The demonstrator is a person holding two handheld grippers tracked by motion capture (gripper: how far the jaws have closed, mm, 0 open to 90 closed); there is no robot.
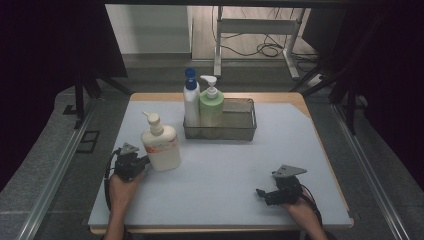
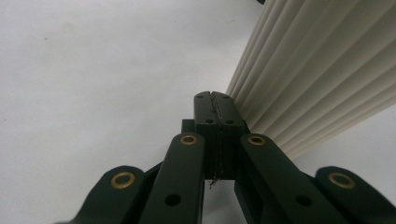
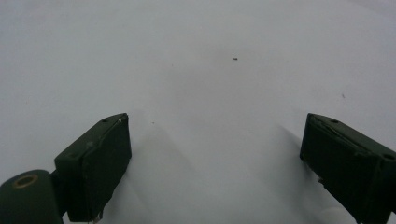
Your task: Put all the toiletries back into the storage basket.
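Observation:
A cream ribbed pump bottle (image 1: 161,145) with an orange label stands on the pale table mat (image 1: 220,170) at the left. My left gripper (image 1: 144,161) rests just left of its base, jaws pressed together with nothing between them. In the left gripper view the shut gripper (image 2: 215,100) touches or nearly touches the bottle's ribbed side (image 2: 317,70). My right gripper (image 1: 260,192) lies near the front right of the mat. Its jaws stand wide apart over bare mat in the right gripper view (image 3: 215,158).
A wire basket (image 1: 235,125) at the back centre holds a white bottle with a blue cap (image 1: 191,100) and a green pump bottle (image 1: 211,105). The table's front edge (image 1: 220,229) runs just below both hands.

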